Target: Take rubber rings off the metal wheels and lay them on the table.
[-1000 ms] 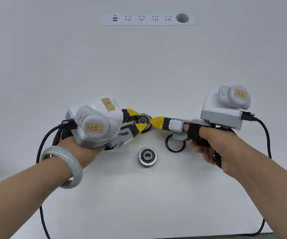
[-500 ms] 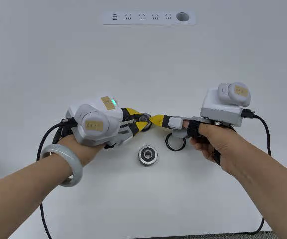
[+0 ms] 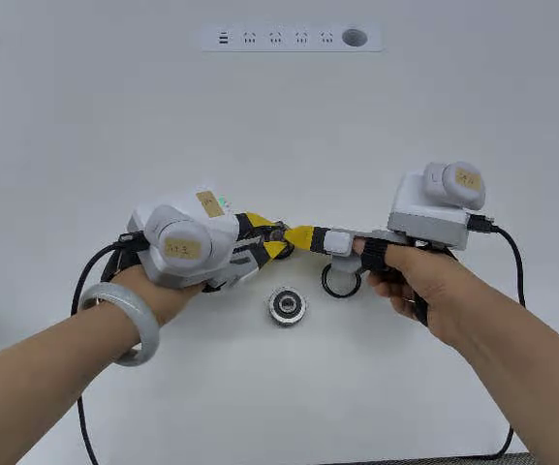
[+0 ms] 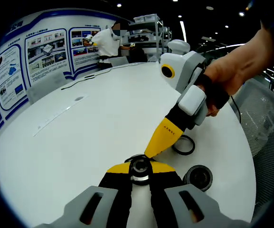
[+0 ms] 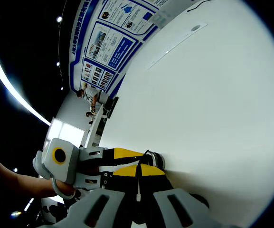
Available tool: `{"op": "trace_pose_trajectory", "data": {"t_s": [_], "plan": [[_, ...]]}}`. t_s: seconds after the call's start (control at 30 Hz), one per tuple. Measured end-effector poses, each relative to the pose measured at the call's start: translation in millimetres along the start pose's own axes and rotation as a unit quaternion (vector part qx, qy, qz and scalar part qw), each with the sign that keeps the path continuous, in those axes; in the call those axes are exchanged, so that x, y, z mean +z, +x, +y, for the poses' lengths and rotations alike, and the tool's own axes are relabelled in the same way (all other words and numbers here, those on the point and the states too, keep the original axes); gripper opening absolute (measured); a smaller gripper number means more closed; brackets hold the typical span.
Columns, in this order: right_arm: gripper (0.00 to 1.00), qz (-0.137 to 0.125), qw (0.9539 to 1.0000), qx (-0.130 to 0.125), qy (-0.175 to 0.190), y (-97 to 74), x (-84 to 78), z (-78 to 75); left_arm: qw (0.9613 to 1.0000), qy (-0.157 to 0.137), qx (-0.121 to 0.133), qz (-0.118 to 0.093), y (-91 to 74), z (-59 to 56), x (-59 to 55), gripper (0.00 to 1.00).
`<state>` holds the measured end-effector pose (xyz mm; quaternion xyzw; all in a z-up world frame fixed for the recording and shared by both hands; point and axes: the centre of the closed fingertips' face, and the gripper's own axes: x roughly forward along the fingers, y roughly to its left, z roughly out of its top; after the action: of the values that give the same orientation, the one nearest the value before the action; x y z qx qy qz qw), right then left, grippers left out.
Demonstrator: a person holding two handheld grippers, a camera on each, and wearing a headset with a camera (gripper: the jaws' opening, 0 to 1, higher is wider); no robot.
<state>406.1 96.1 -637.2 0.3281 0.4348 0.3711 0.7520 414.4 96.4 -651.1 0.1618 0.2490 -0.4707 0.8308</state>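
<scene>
Since one second earlier, the right gripper (image 3: pixel 303 236) has edged slightly toward 9 o'clock, nearer the left gripper (image 3: pixel 274 236); the loose parts lie as before. The left gripper's yellow-tipped jaws are clamped on a small round silver metal wheel (image 4: pixel 140 168) with a dark rim. The right gripper's jaws are drawn together into a narrow yellow wedge, and its tip touches that wheel's rim at 2 o'clock in the left gripper view. Whether the wedge nips any rubber cannot be told. A second silver metal wheel (image 3: pixel 287 305) lies on the white table (image 3: pixel 260 126) at 6 o'clock of the clamped one. A loose black rubber ring (image 3: pixel 342 295) lies at 4 o'clock, partly beneath the right gripper. A white power strip (image 3: pixel 289 37) sits at 12 o'clock.
</scene>
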Motion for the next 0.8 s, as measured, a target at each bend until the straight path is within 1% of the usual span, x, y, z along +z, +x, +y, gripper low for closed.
{"op": "trace_pose_trajectory", "data": {"t_s": [0.03, 0.07, 0.13, 0.23, 0.37, 0.43, 0.47, 0.67, 0.73, 0.8], "plan": [[0.01, 0.002, 1.0, 0.004, 0.0, -0.5, -1.1, 2.0, 1.0, 0.0, 0.0, 0.0, 0.0, 0.0, 0.0, 0.13], [0.01, -0.002, 0.9999, 0.013, 0.002, -1.6, -0.3, 6.2, 1.0, 0.0, 0.0, 0.0, 0.1, 0.0, 0.1, 0.13], [0.01, -0.006, 1.0, 0.002, -0.002, -3.1, 1.2, 2.3, 1.0, 0.001, 0.0, 0.001, 0.1, 0.0, 0.1, 0.13], [0.01, -0.01, 0.9999, -0.009, 0.007, -3.0, 2.6, -3.9, 1.0, 0.006, -0.001, 0.002, 0.2, 0.2, 0.2, 0.14], [0.02, -0.01, 0.9998, -0.016, 0.004, -2.3, 2.9, -7.0, 0.9999, 0.015, -0.006, 0.0, 0.3, -0.6, 0.9, 0.14], [0.02, -0.012, 0.9998, -0.017, 0.004, -2.0, 3.3, -7.4, 0.9999, 0.014, -0.006, -0.008, 0.1, -0.3, 3.0, 0.14], [0.02, -0.012, 0.9997, -0.02, 0.002, -1.9, 3.3, -7.7, 0.9997, 0.022, -0.005, -0.007, -0.5, -0.9, 3.3, 0.15], [0.02, -0.013, 0.9997, -0.023, 0.002, -1.5, 4.3, -10.0, 0.9993, 0.03, 0.0, -0.02, -6.2, 0.2, 7.3, 0.23], [0.02, -0.013, 0.9997, -0.023, 0.001, -1.5, 4.4, -10.2, 0.9993, 0.032, 0.003, -0.02, -7.4, 1.3, 6.7, 0.27], [0.02, -0.013, 0.9997, -0.023, 0.001, -1.8, 4.3, -9.8, 0.9993, 0.03, 0.001, -0.021, -8.9, 1.4, 5.9, 0.28]]}}
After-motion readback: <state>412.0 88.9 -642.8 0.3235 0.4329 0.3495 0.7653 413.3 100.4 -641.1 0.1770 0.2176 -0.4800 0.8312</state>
